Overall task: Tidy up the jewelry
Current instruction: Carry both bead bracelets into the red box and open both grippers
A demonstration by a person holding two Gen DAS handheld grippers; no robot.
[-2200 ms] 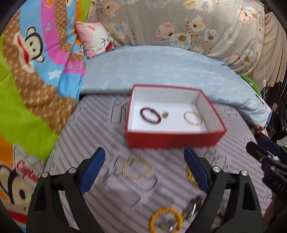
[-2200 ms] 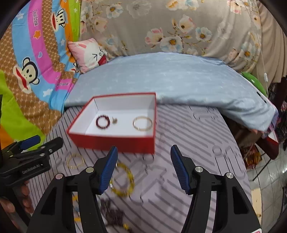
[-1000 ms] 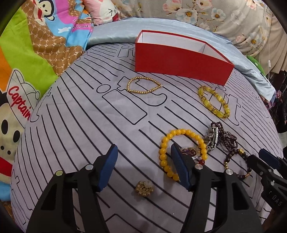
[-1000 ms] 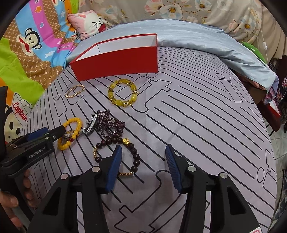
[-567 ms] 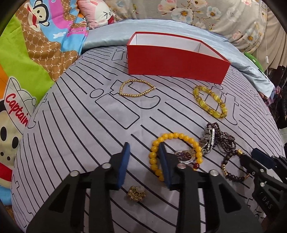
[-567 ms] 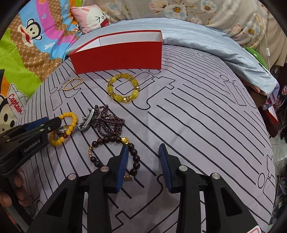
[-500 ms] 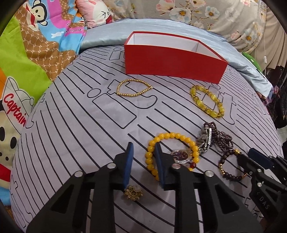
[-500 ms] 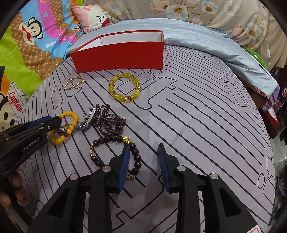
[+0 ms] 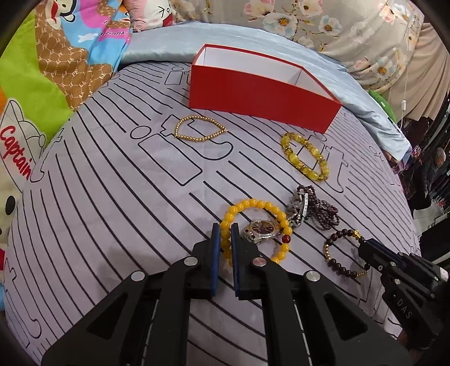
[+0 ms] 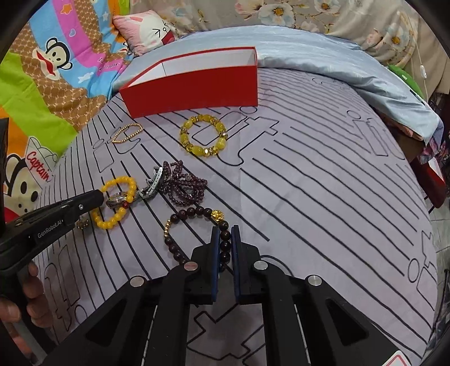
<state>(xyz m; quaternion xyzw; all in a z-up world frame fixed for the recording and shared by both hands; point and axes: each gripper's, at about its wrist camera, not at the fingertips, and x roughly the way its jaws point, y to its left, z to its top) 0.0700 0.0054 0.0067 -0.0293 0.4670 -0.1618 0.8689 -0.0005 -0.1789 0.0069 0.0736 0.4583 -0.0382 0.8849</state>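
The left hand-held gripper (image 9: 224, 228) clamps the yellow bracelet (image 9: 254, 204); the right hand-held gripper (image 10: 224, 230) clamps the dark bracelet (image 10: 194, 212), both nearer than the box (image 10: 194, 87). Only the right view shows a charm (image 10: 83, 224).

1. Red box (image 9: 261, 94), white inside.
2. Grey-lilac sheet (image 9: 112, 197) w/ black line pattern.
3. Orange-yellow bead bracelet (image 9: 247, 205), one red bead.
4. Pale yellow bracelet (image 10: 203, 135), translucent beads + gold spacers.
5. Thin gold bead chain (image 9: 199, 132).
6. Dark brown bead bracelet (image 10: 194, 214), gold charm + small gold beads.
7. Purple bead strand (image 10: 182, 185); silver watch (image 9: 263, 229), dark face.
8. Black grippers: left gripper (image 9: 224, 239), right gripper (image 10: 225, 242), blue pads (image 10: 215, 253).
9. Light blue blanket (image 10: 323, 59); floral grey-beige cloth (image 9: 337, 25); cartoon-monkey quilt (image 10: 50, 62) in green, pink, blue, brown.
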